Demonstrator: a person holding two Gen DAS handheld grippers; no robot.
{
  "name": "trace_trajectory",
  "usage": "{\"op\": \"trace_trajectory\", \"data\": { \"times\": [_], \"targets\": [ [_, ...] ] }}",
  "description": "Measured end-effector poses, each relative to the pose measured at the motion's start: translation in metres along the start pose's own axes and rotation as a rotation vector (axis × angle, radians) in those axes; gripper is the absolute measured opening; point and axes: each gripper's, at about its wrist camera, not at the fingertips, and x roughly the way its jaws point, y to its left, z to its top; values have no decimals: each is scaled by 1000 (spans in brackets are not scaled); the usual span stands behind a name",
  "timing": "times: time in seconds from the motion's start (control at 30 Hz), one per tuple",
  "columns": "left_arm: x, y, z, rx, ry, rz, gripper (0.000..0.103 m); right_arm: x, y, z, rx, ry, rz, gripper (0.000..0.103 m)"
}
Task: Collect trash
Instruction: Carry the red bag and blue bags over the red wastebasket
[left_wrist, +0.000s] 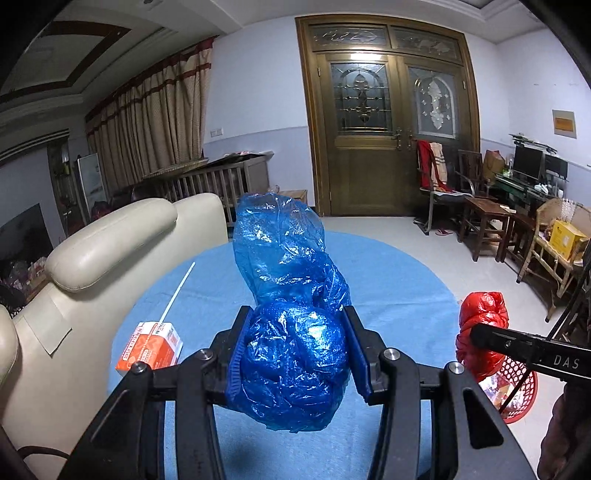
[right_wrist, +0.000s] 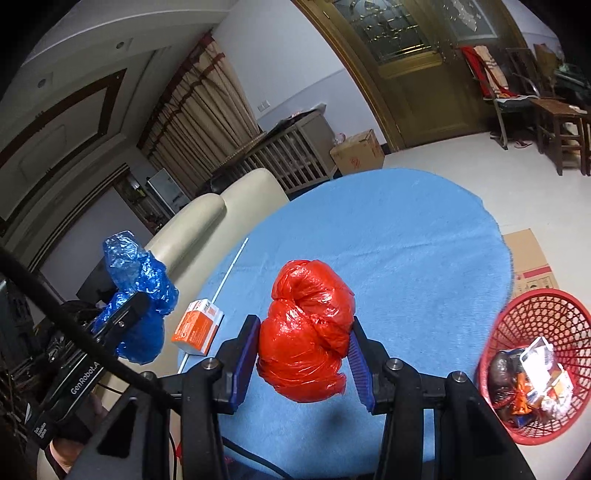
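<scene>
My left gripper (left_wrist: 295, 350) is shut on a crumpled blue plastic bag (left_wrist: 288, 295) and holds it above the round blue table (left_wrist: 399, 288). My right gripper (right_wrist: 303, 354) is shut on a crumpled red plastic bag (right_wrist: 306, 332), also lifted above the table (right_wrist: 406, 240). The red bag (left_wrist: 480, 317) and right gripper also show at the right of the left wrist view; the blue bag (right_wrist: 136, 291) shows at the left of the right wrist view. An orange and white carton (right_wrist: 197, 326) lies on the table's left side (left_wrist: 149, 349), beside a thin white stick (left_wrist: 177, 291).
A red mesh basket (right_wrist: 535, 314) with wrappers in it stands on the floor right of the table, also in the left wrist view (left_wrist: 517, 387). A cream leather sofa (left_wrist: 92, 266) touches the table's left edge. Flattened cardboard (right_wrist: 528, 258) lies beyond the basket.
</scene>
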Motion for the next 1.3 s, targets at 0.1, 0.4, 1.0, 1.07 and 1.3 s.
{"op": "trace_trajectory", "data": {
  "times": [0.1, 0.4, 1.0, 1.07, 1.3],
  "targets": [
    [-5, -5, -1, 9, 0, -9, 50, -8, -1, -2, -2, -11, -6, 49],
    [-15, -15, -3, 63, -13, -32, 50, -34, -11, -11, 12, -45, -22, 49],
    [-24, -43, -5, 161, -7, -95, 50, -74, -35, -19, 82, -98, -38, 49],
    [-24, -45, -5, 171, -7, -102, 50, -78, -39, -19, 91, -102, -39, 49],
    [-26, -56, -7, 205, 0, -125, 50, -92, -47, -21, 115, -118, -48, 49]
  ]
}}
